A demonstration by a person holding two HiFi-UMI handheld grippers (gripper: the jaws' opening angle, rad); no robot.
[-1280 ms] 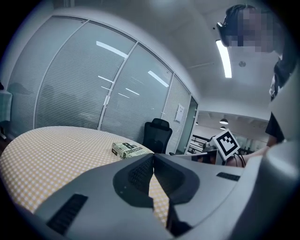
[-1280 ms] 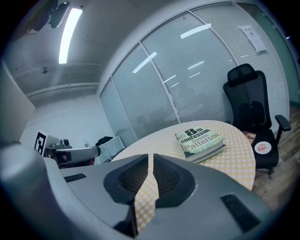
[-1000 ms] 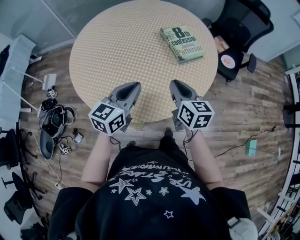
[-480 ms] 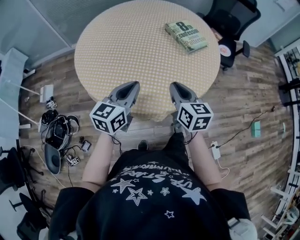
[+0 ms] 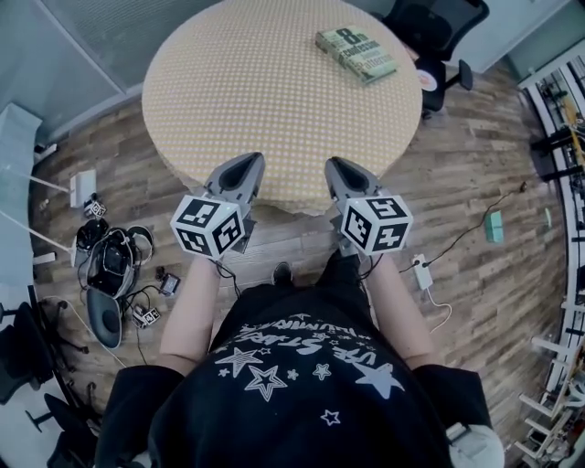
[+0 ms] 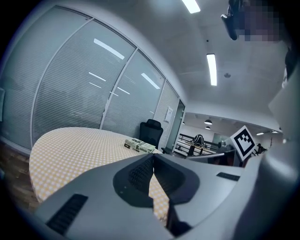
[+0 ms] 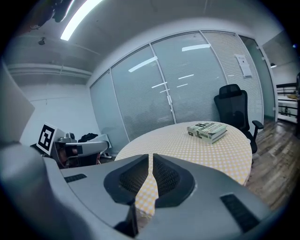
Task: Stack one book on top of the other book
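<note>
A green-covered book point(image 5: 356, 53) lies at the far right of the round table point(image 5: 238, 82) with the yellow checked cloth. In the right gripper view the book point(image 7: 207, 130) shows two layers, one slab on another. The left gripper view has the book point(image 6: 138, 145) small and far off. My left gripper point(image 5: 245, 164) and right gripper point(image 5: 336, 168) hover side by side at the table's near edge, far from the book. Both are shut with nothing between the jaws, as the left gripper point(image 6: 153, 157) and right gripper point(image 7: 151, 157) show up close.
A black office chair point(image 5: 430, 23) stands behind the table at the far right. Bags, cables and gear point(image 5: 110, 265) litter the wooden floor at the left. A power strip with a cord point(image 5: 420, 272) lies on the floor at the right. Glass walls with blinds point(image 7: 154, 93) close the room.
The person has stepped back from the table. Both shut grippers have drawn back from over the cloth to its near edge, and the book now sits farther away.
</note>
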